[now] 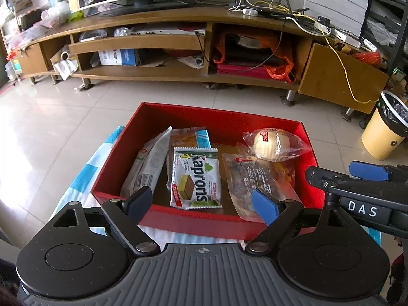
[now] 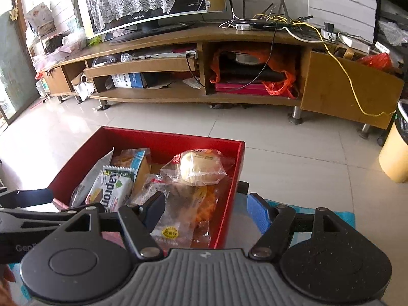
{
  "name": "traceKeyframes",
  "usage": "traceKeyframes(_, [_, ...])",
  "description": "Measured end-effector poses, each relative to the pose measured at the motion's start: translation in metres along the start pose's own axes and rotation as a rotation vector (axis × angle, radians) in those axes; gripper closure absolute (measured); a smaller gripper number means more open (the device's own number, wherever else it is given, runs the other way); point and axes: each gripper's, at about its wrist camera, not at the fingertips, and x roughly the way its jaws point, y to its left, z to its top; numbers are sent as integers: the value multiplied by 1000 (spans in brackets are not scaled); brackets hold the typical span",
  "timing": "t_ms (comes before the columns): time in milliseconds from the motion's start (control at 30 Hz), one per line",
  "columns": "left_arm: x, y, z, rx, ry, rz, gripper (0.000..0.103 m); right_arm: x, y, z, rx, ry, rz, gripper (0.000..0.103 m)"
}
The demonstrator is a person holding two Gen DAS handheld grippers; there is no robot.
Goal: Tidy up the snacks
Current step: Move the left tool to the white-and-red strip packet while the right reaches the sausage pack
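- Snacks lie flat in red box (image 1: 178,113): wafer pack (image 1: 195,178) near front wall, bun (image 1: 271,144) at far right corner, so each stays reachable.
- Left tool (image 1: 204,201): jaws apart, empty, above front wall.
- Right tool (image 2: 207,210): jaws apart, empty, straddling box's right wall.

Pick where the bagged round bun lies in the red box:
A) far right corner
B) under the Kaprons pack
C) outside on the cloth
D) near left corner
A: the bagged round bun lies in the far right corner of the red box, apart from the Kaprons pack.
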Motion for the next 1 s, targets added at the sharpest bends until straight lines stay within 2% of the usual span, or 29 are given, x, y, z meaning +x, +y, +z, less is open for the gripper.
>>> traceKeyframes(700, [-18, -13, -30, 41, 30, -44, 13, -27, -5, -32, -26, 53, -34, 32])
traceKeyframes(1000, [-16, -18, -53, 84, 88, -72, 12, -31, -6, -57, -58, 121, -47, 32])
